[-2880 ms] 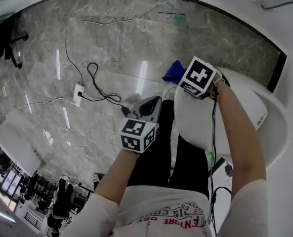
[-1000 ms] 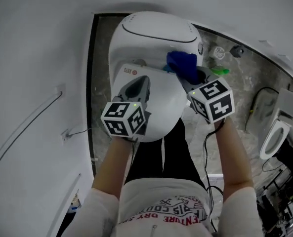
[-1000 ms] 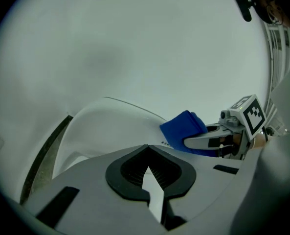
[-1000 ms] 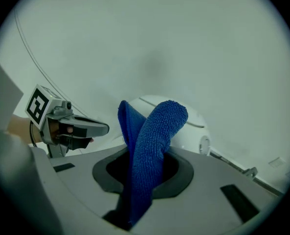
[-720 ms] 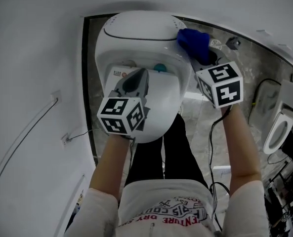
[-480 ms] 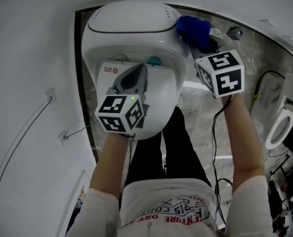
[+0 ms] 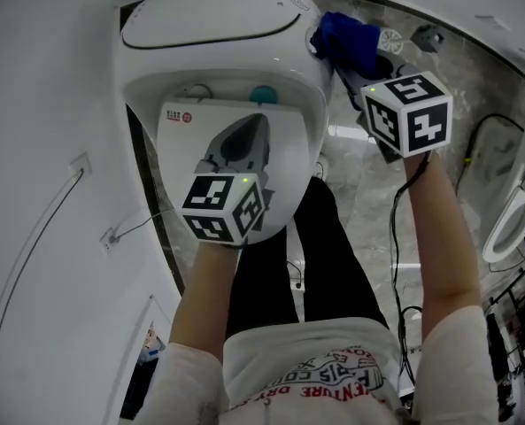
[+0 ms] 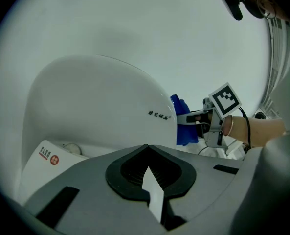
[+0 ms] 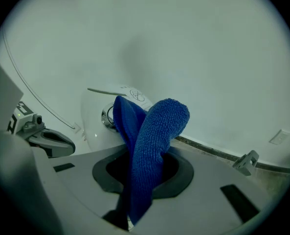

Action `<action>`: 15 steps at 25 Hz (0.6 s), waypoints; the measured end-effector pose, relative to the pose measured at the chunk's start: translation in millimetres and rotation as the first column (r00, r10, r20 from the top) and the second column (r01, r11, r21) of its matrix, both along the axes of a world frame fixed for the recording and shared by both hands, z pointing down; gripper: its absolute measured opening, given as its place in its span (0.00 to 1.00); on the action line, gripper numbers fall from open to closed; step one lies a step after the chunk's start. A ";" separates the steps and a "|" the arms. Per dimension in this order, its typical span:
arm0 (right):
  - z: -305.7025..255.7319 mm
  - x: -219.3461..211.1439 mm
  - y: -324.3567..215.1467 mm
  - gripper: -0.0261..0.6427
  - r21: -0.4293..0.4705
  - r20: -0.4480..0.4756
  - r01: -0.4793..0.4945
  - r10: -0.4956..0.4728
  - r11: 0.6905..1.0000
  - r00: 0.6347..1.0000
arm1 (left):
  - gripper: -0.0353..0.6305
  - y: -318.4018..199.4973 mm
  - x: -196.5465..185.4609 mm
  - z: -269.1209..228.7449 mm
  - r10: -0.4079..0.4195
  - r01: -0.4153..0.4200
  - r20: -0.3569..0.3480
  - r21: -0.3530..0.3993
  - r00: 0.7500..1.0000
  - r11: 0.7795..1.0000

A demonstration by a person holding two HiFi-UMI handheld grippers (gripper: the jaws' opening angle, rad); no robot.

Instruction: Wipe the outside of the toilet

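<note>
The white toilet (image 7: 209, 25) fills the top of the head view, its tank against the wall. My right gripper (image 7: 368, 56) is shut on a blue cloth (image 7: 351, 38), which presses against the tank's upper right side. In the right gripper view the cloth (image 9: 154, 141) stands up out of the jaws, with the toilet (image 9: 93, 126) and its flush button (image 9: 107, 116) just behind. My left gripper (image 7: 255, 127) hovers over the toilet's flat white lid with its jaws together and nothing held. The left gripper view shows the tank (image 8: 96, 106) and the cloth (image 8: 181, 126) beyond it.
A wall socket (image 7: 78, 165) and a thin cable (image 7: 32, 237) sit on the white wall at left. Grey marble floor lies to the right, with a water valve (image 7: 428, 35) near the tank and a second toilet (image 7: 514, 224) at the right edge. The person's legs stand before the bowl.
The person has turned from the floor towards the toilet. The right gripper has carried the cloth from the toilet's top to the tank's right side. The left gripper stays over the lid.
</note>
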State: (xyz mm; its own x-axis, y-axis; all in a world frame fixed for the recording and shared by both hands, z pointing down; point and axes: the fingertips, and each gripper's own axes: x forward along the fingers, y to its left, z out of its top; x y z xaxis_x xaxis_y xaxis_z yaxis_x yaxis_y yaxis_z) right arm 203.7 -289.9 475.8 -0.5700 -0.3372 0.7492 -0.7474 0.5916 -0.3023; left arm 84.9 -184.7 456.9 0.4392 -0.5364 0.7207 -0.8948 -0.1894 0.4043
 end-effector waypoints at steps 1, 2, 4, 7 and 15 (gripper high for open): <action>4.4 1.4 2.7 0.15 -0.006 0.001 0.001 -0.001 1.000 1.000 | 0.06 3.2 2.1 4.4 0.005 -0.005 0.007 -0.003 1.000 1.000; 9.3 2.3 6.8 0.15 -0.014 -0.002 0.004 -0.004 1.000 1.000 | 0.06 6.3 3.6 8.8 0.009 -0.009 0.015 -0.007 1.000 1.000; 20.0 4.9 17.5 0.15 -0.030 -0.017 0.012 -0.013 0.999 1.000 | 0.06 10.7 7.4 16.4 0.011 -0.010 0.017 -0.014 1.000 1.000; 37.3 10.4 36.3 0.15 -0.048 -0.047 0.013 -0.015 0.999 0.999 | 0.06 17.7 16.4 23.0 0.015 -0.015 -0.007 -0.017 1.000 1.000; 82.7 14.7 95.6 0.15 -0.101 -0.094 -0.028 0.018 0.994 0.995 | 0.06 49.0 22.5 30.4 0.113 -0.114 -0.016 -0.007 0.993 0.994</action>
State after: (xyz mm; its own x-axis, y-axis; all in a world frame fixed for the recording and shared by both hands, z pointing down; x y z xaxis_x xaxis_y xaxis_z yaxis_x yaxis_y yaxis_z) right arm 218.4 -194.3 558.5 -0.4897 -0.2681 0.8296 -0.7879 0.5436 -0.2894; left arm 107.4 -135.8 487.3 0.5080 -0.4767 0.7174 -0.8614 -0.2862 0.4197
